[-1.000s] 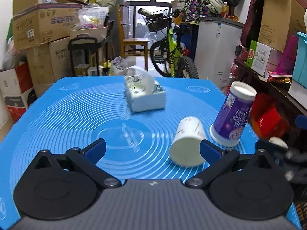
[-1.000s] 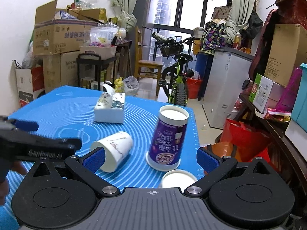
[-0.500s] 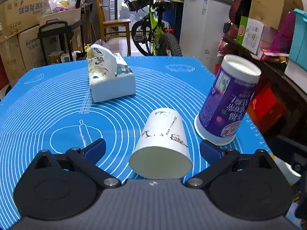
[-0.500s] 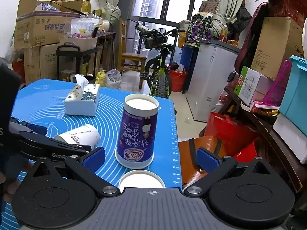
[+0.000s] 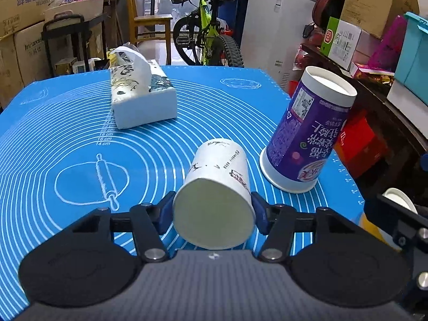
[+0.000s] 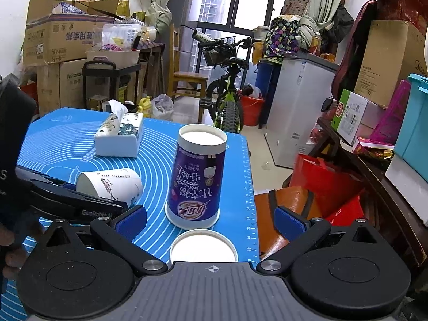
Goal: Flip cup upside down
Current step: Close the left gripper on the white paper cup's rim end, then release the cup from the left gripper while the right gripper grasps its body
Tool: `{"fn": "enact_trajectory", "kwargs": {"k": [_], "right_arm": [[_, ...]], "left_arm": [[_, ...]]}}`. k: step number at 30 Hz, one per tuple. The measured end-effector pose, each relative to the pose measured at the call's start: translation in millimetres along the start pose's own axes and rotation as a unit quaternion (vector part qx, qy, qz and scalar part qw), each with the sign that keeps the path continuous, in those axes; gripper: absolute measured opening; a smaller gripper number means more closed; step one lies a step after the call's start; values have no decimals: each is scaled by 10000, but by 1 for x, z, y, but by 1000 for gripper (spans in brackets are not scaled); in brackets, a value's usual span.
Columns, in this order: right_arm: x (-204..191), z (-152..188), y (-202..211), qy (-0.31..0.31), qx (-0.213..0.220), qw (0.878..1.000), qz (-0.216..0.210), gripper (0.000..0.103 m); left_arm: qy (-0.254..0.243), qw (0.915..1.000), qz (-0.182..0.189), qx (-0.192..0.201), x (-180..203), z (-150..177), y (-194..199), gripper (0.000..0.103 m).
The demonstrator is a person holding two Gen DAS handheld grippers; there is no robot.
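A white paper cup with small prints lies on its side on the blue mat, its closed base toward the left wrist camera. My left gripper is shut on the cup, one blue pad on each side near the base. The cup also shows in the right wrist view, with the left gripper's fingers around it. My right gripper is open and empty, above the mat's near right edge.
A tall purple cup stands upside down just right of the white cup. A white lid lies in front of it. A tissue box sits farther back. The mat's right edge drops to a cluttered floor.
My left gripper moved forward and closed its fingers on the lying white cup. My right gripper drew a little nearer to the purple cup and stayed open.
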State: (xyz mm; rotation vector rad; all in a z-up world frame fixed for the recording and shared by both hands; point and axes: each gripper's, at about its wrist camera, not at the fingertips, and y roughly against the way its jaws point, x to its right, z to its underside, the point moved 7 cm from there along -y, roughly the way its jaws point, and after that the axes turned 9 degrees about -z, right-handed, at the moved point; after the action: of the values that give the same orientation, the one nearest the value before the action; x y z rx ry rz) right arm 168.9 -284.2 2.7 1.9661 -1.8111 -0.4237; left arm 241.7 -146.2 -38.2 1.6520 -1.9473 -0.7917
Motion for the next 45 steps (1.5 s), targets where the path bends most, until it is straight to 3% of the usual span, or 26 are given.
{"fn": "enact_trajectory", "kwargs": {"k": [4,13,22,25,29,34,37,45], "right_arm": [[-8,0,6,12,35,10000,-48,101],[-46,-2,29,160,120,9989,-425,101],[-100,10,37,322,-115,9962,-798,100],[-112,14,37,394,-213,9957,-811,100],[-120,19,35,438,-346,9950,-828,100],[-126,19,32,487,-412,9946,-822,101],[-128,19,31,505,-449,9943,-826,100],[-129,16,27,398,-542,9934,-929,100]], "left_arm": [[-4,9998,-199,-47,-12,9,7,60],[176,9977,-631,178,-66,35,61,61],[355,9965,-763,-10,-95,77,75,63],[444,9964,-727,-13,-101,84,77,69],[422,9959,-797,-59,-107,89,74,71],[432,9971,-623,-121,-108,93,71,73],[403,9972,-618,-99,-107,95,71,82],[383,9978,-532,-66,-107,95,74,85]]}}
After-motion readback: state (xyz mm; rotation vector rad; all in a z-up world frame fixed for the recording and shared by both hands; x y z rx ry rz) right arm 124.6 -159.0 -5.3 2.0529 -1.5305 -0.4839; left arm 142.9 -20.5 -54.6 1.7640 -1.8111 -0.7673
